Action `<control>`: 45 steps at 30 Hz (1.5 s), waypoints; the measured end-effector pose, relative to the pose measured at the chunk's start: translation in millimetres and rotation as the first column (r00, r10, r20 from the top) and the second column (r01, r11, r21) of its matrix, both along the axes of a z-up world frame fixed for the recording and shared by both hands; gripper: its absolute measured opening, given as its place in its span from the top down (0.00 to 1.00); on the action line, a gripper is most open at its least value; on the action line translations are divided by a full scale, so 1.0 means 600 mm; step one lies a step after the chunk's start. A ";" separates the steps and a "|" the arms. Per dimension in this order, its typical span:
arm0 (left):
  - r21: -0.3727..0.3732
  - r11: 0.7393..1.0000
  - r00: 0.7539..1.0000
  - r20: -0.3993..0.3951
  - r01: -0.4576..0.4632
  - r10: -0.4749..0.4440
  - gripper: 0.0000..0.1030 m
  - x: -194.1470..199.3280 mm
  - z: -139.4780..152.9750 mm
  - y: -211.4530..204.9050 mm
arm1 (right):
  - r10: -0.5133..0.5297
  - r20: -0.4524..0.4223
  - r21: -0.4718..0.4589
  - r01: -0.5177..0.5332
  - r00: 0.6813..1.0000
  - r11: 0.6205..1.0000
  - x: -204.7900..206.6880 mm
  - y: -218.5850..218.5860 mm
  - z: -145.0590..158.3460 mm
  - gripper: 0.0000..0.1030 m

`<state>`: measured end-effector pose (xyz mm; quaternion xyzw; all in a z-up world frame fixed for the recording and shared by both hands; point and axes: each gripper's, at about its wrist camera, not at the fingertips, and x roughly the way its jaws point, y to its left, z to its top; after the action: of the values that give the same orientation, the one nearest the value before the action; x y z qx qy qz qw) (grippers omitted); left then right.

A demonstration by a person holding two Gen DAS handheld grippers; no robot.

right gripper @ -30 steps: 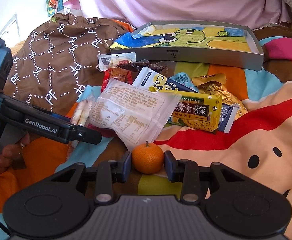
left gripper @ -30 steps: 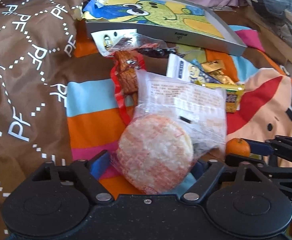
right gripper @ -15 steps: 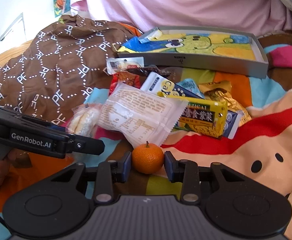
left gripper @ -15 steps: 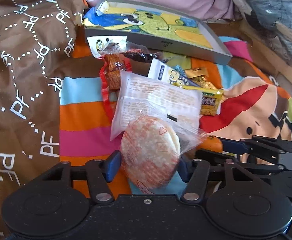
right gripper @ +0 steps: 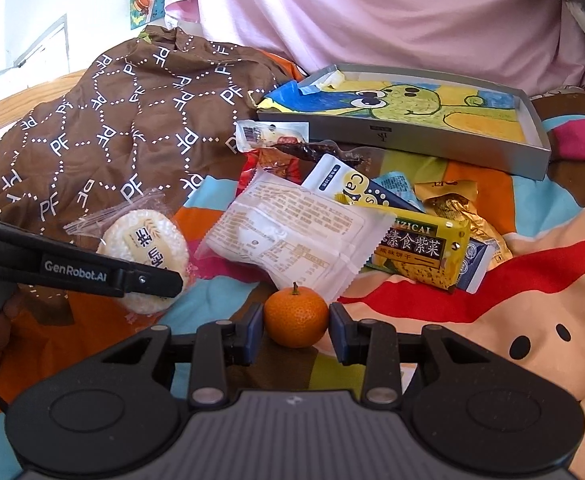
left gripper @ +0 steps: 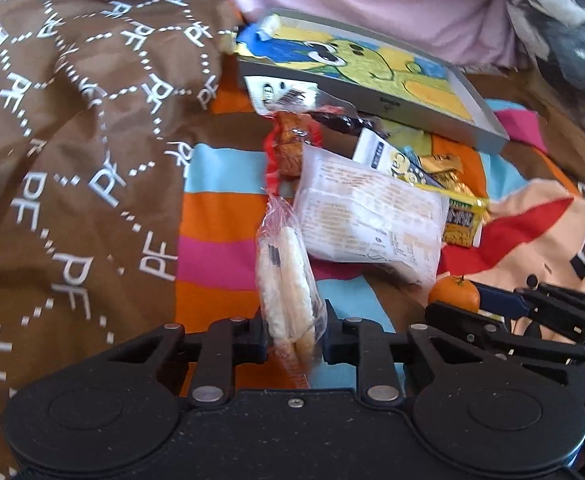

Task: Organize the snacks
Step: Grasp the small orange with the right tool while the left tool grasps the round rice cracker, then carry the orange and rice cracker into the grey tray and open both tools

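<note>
two grippers | left gripper (left gripper: 292, 336) clamps one rice cracker pack (left gripper: 286, 280) (edge-on) | right gripper (right gripper: 295, 330) grips one mandarin (right gripper: 295, 317) | one grey tray (right gripper: 432, 142) | several loose snack packets

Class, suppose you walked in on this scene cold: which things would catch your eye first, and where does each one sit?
First, the small orange between the fingers of the right hand-held gripper, low in the middle. To its left, the left hand-held gripper pinches a wrapped rice cracker edge-on. Behind them a heap of snack packets lies on the bright striped blanket, before a grey tray with a cartoon drawing inside.
</note>
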<state>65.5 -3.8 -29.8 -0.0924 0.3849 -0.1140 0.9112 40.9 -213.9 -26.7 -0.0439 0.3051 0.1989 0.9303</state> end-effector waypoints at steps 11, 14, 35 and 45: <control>-0.049 0.996 0.995 0.063 0.080 -0.077 0.80 -0.023 0.033 -0.024 | 0.005 0.128 -0.039 0.000 0.992 0.999 -0.015 0.004 0.024 0.62; -0.060 0.992 0.992 0.062 0.113 -0.109 0.80 -0.008 0.054 -0.036 | -0.026 0.170 -0.030 0.031 0.985 0.999 -0.006 -0.008 0.040 0.62; -0.042 0.996 0.991 0.110 0.083 -0.078 0.80 0.302 0.220 -0.152 | -0.287 0.480 0.040 0.306 0.829 0.951 0.216 -0.143 0.103 0.62; -0.093 0.994 0.996 0.073 0.050 -0.044 0.80 0.381 0.172 -0.223 | -0.318 0.372 0.032 0.331 0.872 0.943 0.270 -0.171 0.066 0.62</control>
<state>294.1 -137.7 73.7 -0.1225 0.3485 -0.1569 0.9159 202.6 -316.6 13.2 -0.0440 0.1293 0.0232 0.9904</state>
